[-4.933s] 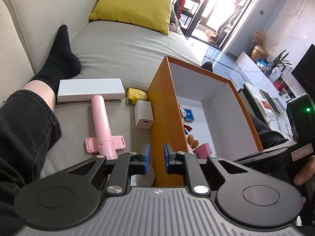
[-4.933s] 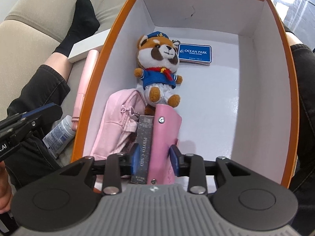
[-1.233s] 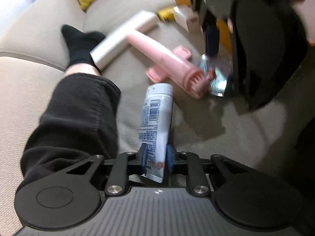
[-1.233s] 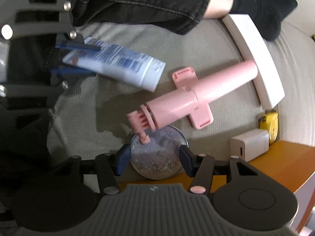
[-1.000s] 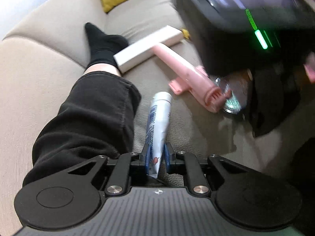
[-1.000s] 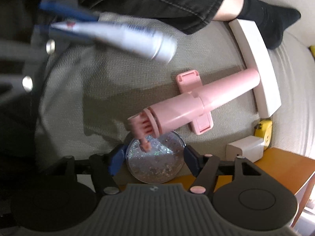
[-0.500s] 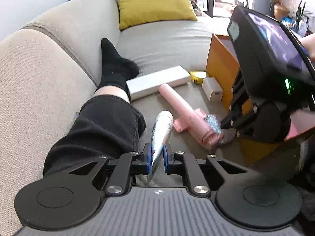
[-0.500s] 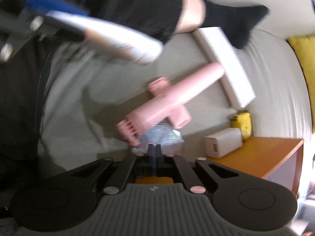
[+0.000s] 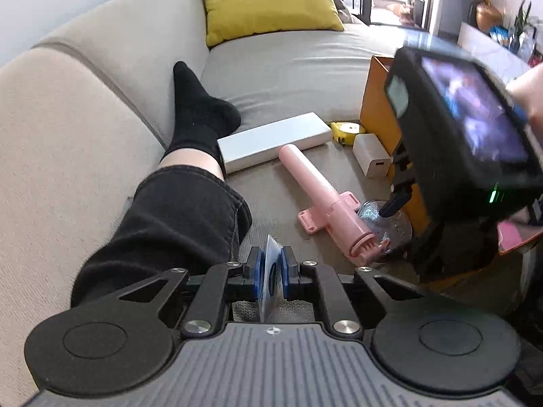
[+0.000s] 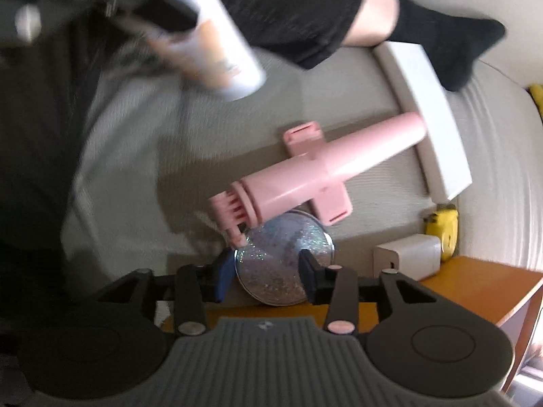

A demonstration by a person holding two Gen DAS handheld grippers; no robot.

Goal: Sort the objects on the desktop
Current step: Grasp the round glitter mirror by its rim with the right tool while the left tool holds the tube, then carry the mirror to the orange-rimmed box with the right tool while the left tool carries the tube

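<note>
My left gripper is shut on a white tube, seen end-on by its flat crimped tail; the tube also shows blurred in the right wrist view, lifted off the sofa. My right gripper is open, its fingers either side of a round glittery disc lying by the orange box. The disc also shows in the left wrist view. A pink brush-headed tube lies with its head on the disc.
On the sofa seat lie a long white box, a yellow tape measure and a white charger. My black-trousered leg and sock lie at the left. A yellow cushion sits at the back.
My left gripper has lifted the tube and turned it end-on. My right gripper has gone from shut to open around the glittery disc.
</note>
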